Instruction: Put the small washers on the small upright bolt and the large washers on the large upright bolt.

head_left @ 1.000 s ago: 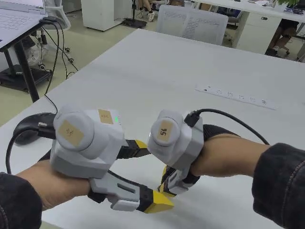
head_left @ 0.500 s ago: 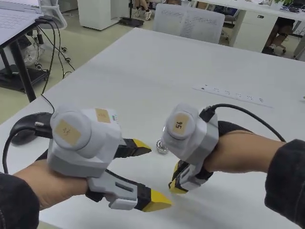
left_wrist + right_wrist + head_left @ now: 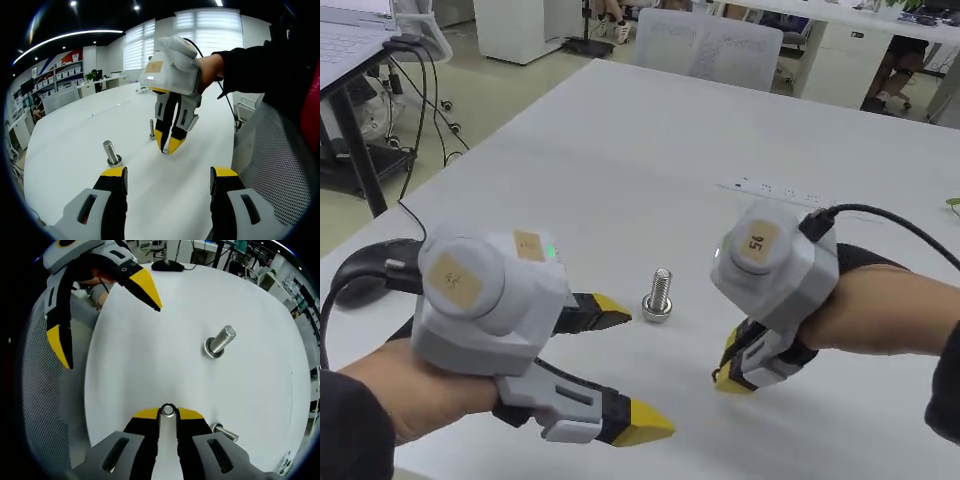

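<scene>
The right hand-held gripper (image 3: 168, 144) was closed almost fully on a small washer (image 3: 168, 410). It pinched the washer by the rim between its yellow tips, with the washer's flat face and hole turned toward that gripper's own camera. Its tips pointed down, close to the white surface (image 3: 620, 150). The left hand-held gripper (image 3: 170, 172) was wide open and held nothing, its jaws aimed across at the right one.

Between the two stood the large bolt (image 3: 659, 294), head down on the surface and threaded shaft straight up. The small bolt (image 3: 151, 129) also stood upright, near the right gripper's tips.

Farther off lay a white power strip (image 3: 770, 188) and a black corded mouse (image 3: 360, 270). A mesh chair (image 3: 705, 45) stood at the far edge, and beyond it were office desks and window blinds (image 3: 210, 30).
</scene>
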